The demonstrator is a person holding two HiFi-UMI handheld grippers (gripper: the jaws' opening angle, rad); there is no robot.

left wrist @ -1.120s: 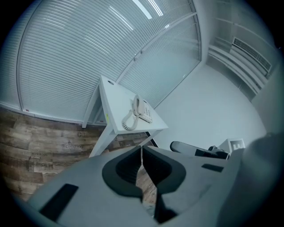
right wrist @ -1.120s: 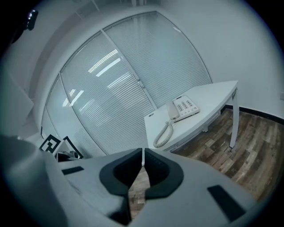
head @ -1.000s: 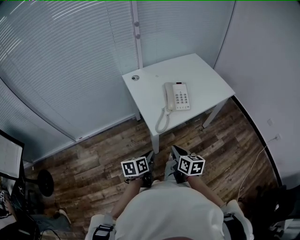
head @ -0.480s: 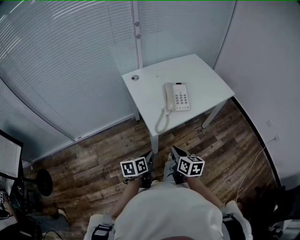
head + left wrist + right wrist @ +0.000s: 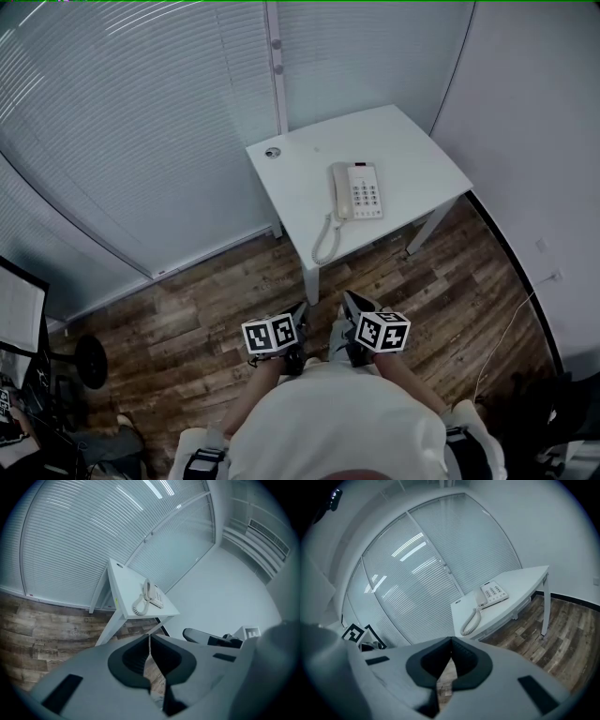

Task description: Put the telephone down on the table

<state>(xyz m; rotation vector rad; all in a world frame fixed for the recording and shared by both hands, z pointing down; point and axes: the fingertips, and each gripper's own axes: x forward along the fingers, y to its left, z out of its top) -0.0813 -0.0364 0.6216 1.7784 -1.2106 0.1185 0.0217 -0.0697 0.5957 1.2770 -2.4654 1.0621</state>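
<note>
A white telephone (image 5: 355,191) lies on the white table (image 5: 394,141), handset on its cradle at the left side, coiled cord (image 5: 324,242) hanging over the near edge. The telephone also shows in the left gripper view (image 5: 152,595) and the right gripper view (image 5: 491,595). My left gripper (image 5: 298,310) and right gripper (image 5: 347,302) hang close to my body over the wooden floor, well short of the table. Both are shut with nothing between the jaws, as seen at the left gripper (image 5: 149,637) and the right gripper (image 5: 451,641).
Window blinds (image 5: 141,122) run behind and left of the table. A plain wall (image 5: 534,122) stands at the right. A small round grommet (image 5: 273,152) sits at the table's far left corner. Wooden floor (image 5: 187,319) lies between me and the table. A chair base (image 5: 89,361) stands at left.
</note>
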